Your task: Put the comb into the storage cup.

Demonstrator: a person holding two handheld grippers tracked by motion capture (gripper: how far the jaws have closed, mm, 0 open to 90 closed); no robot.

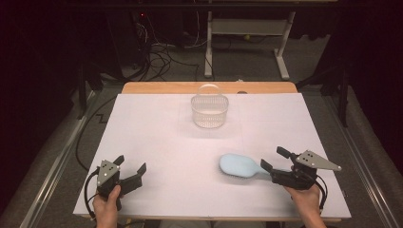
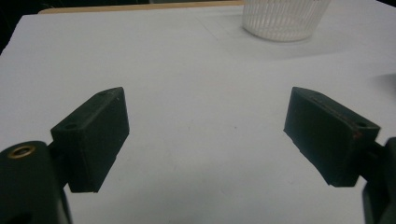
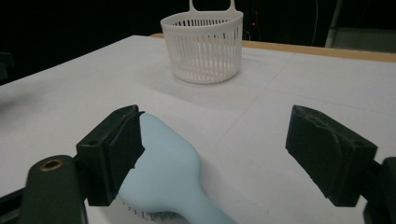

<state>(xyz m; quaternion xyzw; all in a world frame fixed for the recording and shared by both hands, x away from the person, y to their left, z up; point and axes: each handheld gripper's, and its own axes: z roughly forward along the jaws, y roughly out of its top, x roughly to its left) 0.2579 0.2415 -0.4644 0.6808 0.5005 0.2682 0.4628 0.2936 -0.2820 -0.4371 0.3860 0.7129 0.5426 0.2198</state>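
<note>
Basket (image 1: 209,111) set toward the table's (image 1: 142,123) far edge, hairbrush (image 1: 242,166) laid nearer than the basket and to its right, right gripper (image 1: 271,159) placed at the hairbrush handle, left gripper (image 1: 129,164) positioned nearer than the basket, far to its left

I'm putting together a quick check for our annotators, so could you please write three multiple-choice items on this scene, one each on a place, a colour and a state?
1. Where does the white basket stand?
A. on the far middle of the table
B. beside the left gripper
C. on the floor

2. What colour is the hairbrush?
A. red
B. light blue
C. black

3. How do the jaws of the right gripper stand?
A. clamped on the basket
B. shut on nothing
C. open, with the brush handle between them

Answers:
1. A, since the high view shows it near the table's far edge, apart from both grippers.
2. B, as its pale blue back shows in the high view and the right gripper view.
3. C, because a wide gap separates the jaws and only one lies against the brush.
</note>
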